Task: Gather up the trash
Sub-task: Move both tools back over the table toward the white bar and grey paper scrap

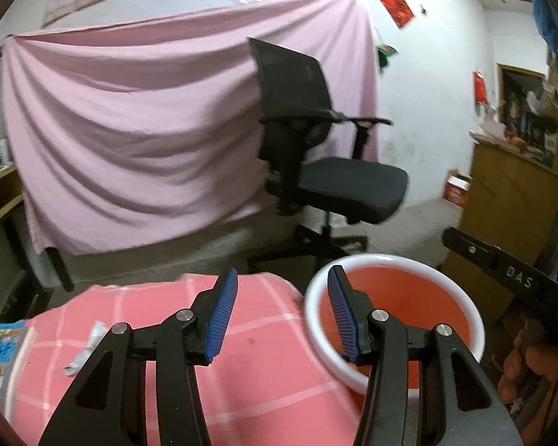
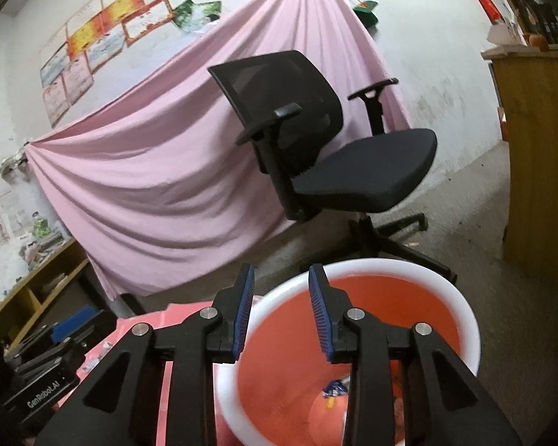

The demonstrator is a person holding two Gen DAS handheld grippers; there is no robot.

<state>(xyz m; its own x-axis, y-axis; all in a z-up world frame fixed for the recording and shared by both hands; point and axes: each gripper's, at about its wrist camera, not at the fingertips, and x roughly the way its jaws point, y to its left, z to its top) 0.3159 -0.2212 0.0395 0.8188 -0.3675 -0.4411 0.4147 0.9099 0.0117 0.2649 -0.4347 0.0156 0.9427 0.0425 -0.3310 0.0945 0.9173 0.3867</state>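
Observation:
A red bucket with a white rim (image 1: 394, 260) stands beside a table under a pink checked cloth (image 1: 264, 353); it also shows in the right wrist view (image 2: 390, 265). My left gripper (image 1: 282, 316) is open and empty, between the table edge and the bucket. A crumpled silvery wrapper (image 1: 87, 345) lies on the cloth at the left. My right gripper (image 2: 281, 312) is open and empty above the bucket's near rim. A blue and white wrapper (image 2: 334, 386) and other scraps lie at the bucket's bottom. The other gripper (image 2: 52, 364) shows at the left of the right wrist view.
A black office chair (image 1: 316, 148) stands behind the bucket before a hanging pink sheet (image 1: 130, 130). A wooden cabinet (image 1: 509, 215) is at the right. A low shelf (image 2: 37, 282) is at the left. A colourful packet (image 1: 3, 349) lies at the table's left edge.

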